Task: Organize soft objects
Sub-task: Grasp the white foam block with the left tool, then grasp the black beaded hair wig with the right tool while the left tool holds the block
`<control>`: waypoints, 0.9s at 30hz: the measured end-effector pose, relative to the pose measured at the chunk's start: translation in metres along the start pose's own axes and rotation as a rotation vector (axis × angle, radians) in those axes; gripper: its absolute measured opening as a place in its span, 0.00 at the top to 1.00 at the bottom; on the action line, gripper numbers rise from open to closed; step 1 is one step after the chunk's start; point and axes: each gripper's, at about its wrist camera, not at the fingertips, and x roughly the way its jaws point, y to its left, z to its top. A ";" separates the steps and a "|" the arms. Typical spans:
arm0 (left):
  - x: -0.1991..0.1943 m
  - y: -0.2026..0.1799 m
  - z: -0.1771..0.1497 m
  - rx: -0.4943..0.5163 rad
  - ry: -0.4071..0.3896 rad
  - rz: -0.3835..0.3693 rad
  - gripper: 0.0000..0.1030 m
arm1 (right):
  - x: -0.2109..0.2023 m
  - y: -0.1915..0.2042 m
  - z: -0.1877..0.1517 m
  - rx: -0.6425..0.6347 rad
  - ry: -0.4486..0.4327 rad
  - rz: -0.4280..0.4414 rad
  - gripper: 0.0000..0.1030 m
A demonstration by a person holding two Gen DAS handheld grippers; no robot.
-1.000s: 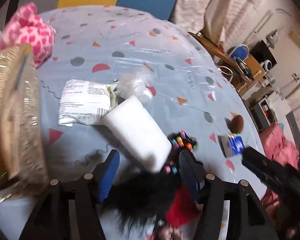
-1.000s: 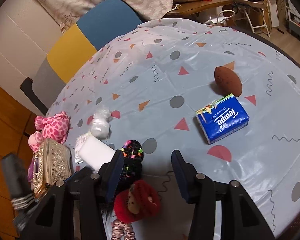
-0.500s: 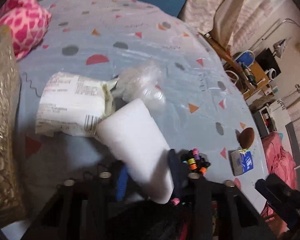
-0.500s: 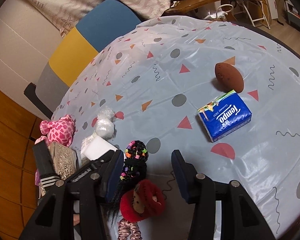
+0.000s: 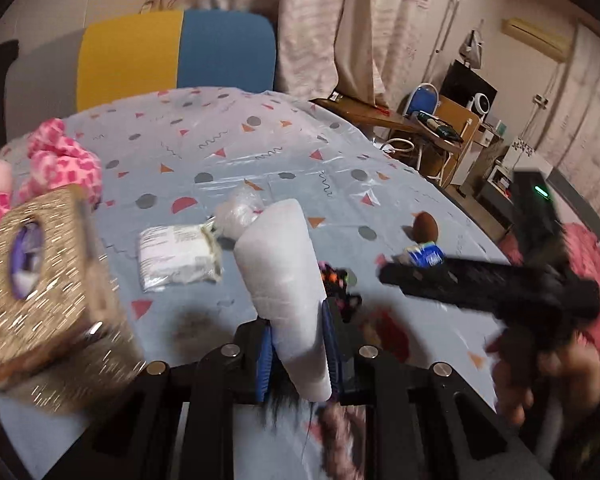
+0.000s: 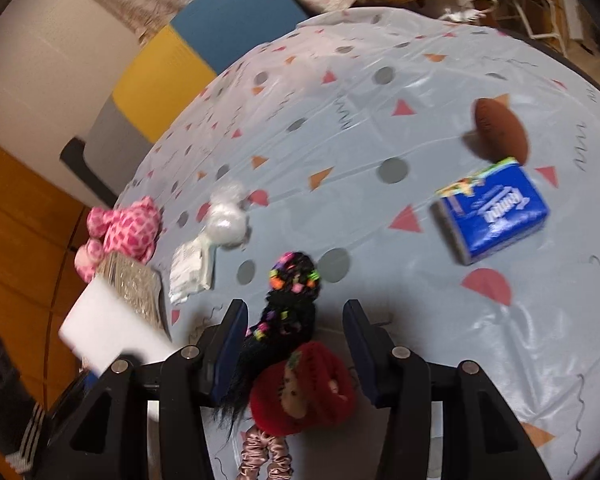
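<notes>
We have the white sponge block (image 5: 288, 280) pinched near its lower end in the left gripper (image 5: 298, 350), whose jaws are closing on it and denting its sides, so the pickup step is in hand. The block is clear of the table (image 5: 380, 184) and tilts toward 11 o'clock in the left wrist view. The glittery gold box (image 5: 40, 280) sits at 9 o'clock, close by (probably the destination, though we cannot be sure).

The right gripper (image 6: 296, 350) hangs over the black braided hair piece (image 6: 288, 308) and red-hooded doll (image 6: 304, 384), its jaws partly apart and pressing on neither.

Next we need to carry the block leftward, line it over the box's oval opening (image 5: 24, 256), then release.
</notes>
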 end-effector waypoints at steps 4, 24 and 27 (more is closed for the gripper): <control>-0.033 0.009 -0.022 -0.017 -0.011 -0.006 0.78 | 0.013 0.015 -0.003 -0.063 0.030 0.006 0.52; -0.135 0.069 -0.079 -0.139 -0.110 0.085 0.78 | 0.113 0.122 -0.064 -0.492 0.257 -0.081 0.67; -0.146 0.072 -0.081 -0.143 -0.123 0.093 0.78 | 0.113 0.123 -0.076 -0.497 0.220 -0.107 0.64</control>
